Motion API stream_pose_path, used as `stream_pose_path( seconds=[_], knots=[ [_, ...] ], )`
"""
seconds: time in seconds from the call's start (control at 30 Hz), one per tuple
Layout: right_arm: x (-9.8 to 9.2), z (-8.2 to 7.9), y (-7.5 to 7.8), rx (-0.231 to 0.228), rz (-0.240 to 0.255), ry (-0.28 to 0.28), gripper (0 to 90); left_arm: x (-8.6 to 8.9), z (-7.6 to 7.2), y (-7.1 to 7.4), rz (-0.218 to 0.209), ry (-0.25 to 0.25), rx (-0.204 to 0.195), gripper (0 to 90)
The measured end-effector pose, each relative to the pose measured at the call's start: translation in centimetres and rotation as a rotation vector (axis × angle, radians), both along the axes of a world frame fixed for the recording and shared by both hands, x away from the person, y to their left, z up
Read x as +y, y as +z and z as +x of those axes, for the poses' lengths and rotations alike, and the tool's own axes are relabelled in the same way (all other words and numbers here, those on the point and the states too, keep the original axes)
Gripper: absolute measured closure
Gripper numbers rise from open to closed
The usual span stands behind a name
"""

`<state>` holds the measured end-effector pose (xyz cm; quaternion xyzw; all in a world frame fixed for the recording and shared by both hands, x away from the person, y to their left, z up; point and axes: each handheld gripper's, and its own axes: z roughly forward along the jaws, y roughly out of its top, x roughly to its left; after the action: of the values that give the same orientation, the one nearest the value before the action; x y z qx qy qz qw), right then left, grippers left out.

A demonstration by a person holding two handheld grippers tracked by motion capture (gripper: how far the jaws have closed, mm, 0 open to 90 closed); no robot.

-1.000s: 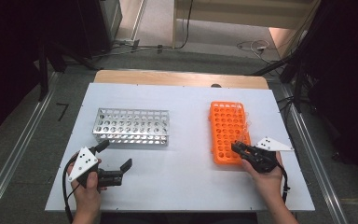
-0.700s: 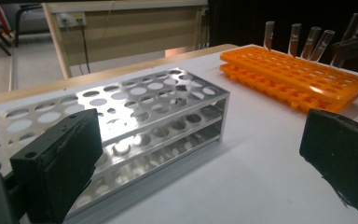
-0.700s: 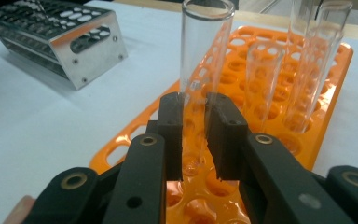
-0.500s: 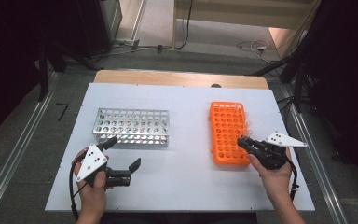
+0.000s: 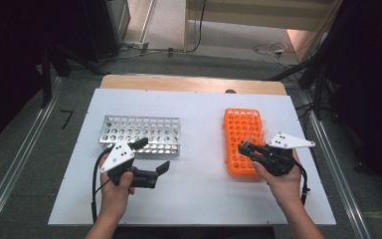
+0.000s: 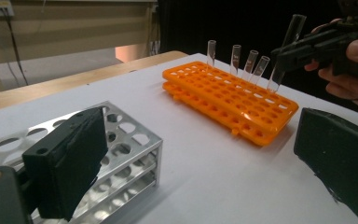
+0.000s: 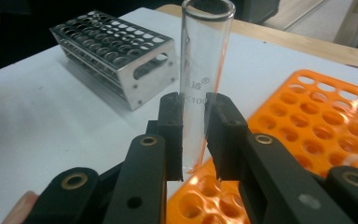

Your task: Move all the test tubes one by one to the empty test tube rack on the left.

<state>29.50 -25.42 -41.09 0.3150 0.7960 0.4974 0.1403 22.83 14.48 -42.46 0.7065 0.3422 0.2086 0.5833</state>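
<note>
A clear glass test tube (image 7: 203, 70) stands upright between the pads of my right gripper (image 7: 195, 135), which is shut on it. The left gripper view shows this tube (image 6: 284, 51) tilted, its round bottom just above the near end of the orange rack (image 6: 223, 93). From above, the right gripper (image 5: 243, 147) hovers over the orange rack (image 5: 238, 124). Several more tubes (image 6: 235, 58) stand in the rack's far row. My left gripper (image 5: 152, 155) is open and holds nothing, in front of the metal rack (image 5: 142, 134). Its jaws stand wide apart in its own view (image 6: 205, 172).
The metal rack (image 6: 130, 144) has no tubes in its holes and sits left of centre on the white board (image 5: 199, 199). A wooden table edge (image 5: 189, 83) runs behind the board. Cables lie on the floor beyond.
The right gripper has risen with the tube, drawing it up out of the orange rack. The left gripper has lifted and moved right, still open.
</note>
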Motion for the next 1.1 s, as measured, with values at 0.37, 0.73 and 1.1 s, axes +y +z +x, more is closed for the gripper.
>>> stream_pose_path(
  seconds=[0.37, 0.73, 1.1],
  knots=[
    [3.8, -0.2, 0.1, 0.008, -0.017, 0.099, 74.1, -3.1, 2.0, 1.6, -0.039, -0.065, 0.025, 8.6],
    [6.8, -1.0, -0.7, 0.011, -0.062, 0.173, 74.1, -5.9, 2.5, 1.6, -0.035, -0.120, 0.072, 22.8],
    [9.4, -2.3, -1.7, 0.014, -0.114, 0.241, 74.1, -7.7, 1.7, 1.3, -0.012, -0.187, 0.096, 44.5]
  ],
)
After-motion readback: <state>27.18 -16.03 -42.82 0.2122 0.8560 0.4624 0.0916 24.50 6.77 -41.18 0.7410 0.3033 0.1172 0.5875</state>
